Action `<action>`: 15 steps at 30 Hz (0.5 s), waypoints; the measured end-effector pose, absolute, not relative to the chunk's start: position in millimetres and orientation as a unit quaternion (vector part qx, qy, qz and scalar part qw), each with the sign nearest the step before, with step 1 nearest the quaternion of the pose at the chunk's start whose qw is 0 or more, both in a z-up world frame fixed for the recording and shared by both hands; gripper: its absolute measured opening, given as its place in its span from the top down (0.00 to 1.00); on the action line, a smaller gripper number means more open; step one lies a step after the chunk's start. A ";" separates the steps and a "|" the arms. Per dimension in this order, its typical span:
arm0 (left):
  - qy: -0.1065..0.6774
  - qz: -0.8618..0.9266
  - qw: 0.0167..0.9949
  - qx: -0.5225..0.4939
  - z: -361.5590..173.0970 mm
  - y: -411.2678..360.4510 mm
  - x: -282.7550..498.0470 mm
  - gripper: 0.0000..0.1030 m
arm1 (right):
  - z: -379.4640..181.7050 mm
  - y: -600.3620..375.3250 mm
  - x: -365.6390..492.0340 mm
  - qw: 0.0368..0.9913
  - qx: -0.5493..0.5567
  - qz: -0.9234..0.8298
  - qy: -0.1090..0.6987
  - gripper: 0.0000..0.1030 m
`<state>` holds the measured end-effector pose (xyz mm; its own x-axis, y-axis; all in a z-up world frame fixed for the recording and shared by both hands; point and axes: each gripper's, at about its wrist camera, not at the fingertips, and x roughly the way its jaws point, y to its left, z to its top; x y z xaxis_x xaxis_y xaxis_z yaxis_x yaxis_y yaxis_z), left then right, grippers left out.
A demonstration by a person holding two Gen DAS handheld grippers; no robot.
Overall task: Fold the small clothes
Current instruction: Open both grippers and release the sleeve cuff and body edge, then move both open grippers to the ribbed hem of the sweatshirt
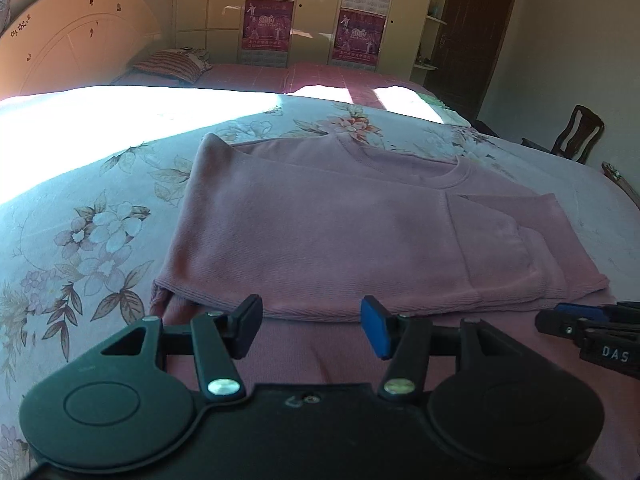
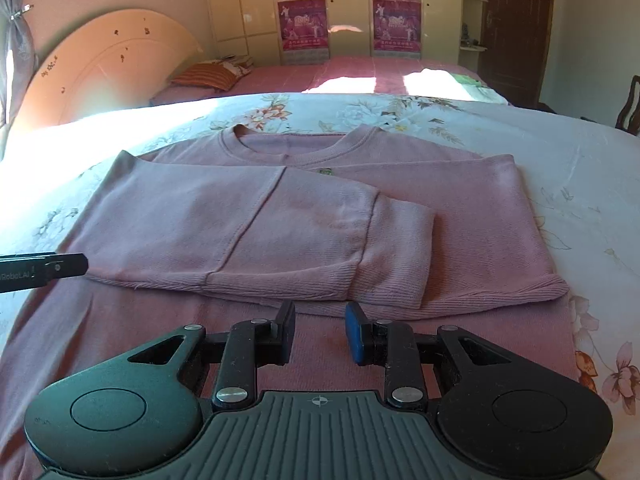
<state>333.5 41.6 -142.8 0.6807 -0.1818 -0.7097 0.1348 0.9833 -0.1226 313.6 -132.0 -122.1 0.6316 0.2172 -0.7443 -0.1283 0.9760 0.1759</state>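
Pink sweater (image 2: 304,216) lies flat on the floral bedspread (image 2: 560,168), both sleeves folded across its chest (neckline toward the headboard (image 2: 100,68)). Lower part of the sweater extends beneath both tools. Left gripper (image 1: 310,330) hovers at the hem, fingers apart, holding nothing. Right gripper (image 2: 320,334) likewise, fingers apart and empty. A striped pillow (image 2: 212,76) rests beyond, near the wardrobe (image 2: 248,12).

surface: bed with floral sheet (image 2: 500,120) | on it: pink sweater (image 2: 280,216) lying flat mid-bed, sleeves folded across the body, neckline at far side | far left: striped pillow (image 2: 208,76) on pink bedspread (image 2: 340,72)
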 end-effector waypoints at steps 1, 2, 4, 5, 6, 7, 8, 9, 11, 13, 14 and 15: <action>0.393 -0.101 0.914 -0.030 -143.5 30.5 328.6 0.49 | -123.6 -125.7 311.0 0.900 0.049 0.106 0.420 0.73; 0.395 -0.112 0.912 -0.025 -145.3 21.8 324.0 0.49 | -125.0 -119.9 308.7 0.898 0.049 0.116 0.422 0.73; 0.398 -0.130 0.908 -0.003 -153.0 4.6 314.5 0.49 | -128.9 -111.6 303.5 0.894 0.049 0.133 0.425 0.73; 0.402 -0.133 0.906 0.006 -158.0 -0.9 311.1 0.49 | -131.4 -108.0 301.1 0.892 0.045 0.140 0.427 0.73; 0.410 -0.134 0.902 0.010 -163.3 -3.8 308.6 0.49 | -134.5 -105.2 298.7 0.890 0.037 0.146 0.431 0.73; 0.420 -0.133 0.898 0.013 -169.3 -4.7 306.3 0.49 | -138.4 -103.5 296.7 0.886 0.028 0.152 0.436 0.73; 0.424 -0.128 0.897 0.017 -174.4 -3.6 303.0 0.48 | -143.0 -104.1 293.7 0.885 0.017 0.155 0.439 0.73; 0.417 -0.124 0.900 0.023 -176.3 -2.0 298.2 0.48 | -144.4 -105.9 290.9 0.886 0.009 0.154 0.437 0.73; 0.409 -0.113 0.905 0.040 -178.5 4.3 285.5 0.46 | -145.9 -115.3 282.4 0.889 -0.011 0.147 0.434 0.73; 0.410 -0.094 0.907 0.031 -177.9 16.9 273.9 0.46 | -148.2 -130.0 276.3 0.891 -0.018 0.130 0.435 0.73; 0.411 -0.083 0.908 0.025 -177.7 23.0 268.9 0.46 | -147.7 -135.7 273.8 0.890 -0.012 0.126 0.437 0.73; 0.412 -0.075 0.908 0.022 -177.4 26.6 265.1 0.46 | -146.1 -138.4 271.5 0.890 -0.005 0.128 0.438 0.73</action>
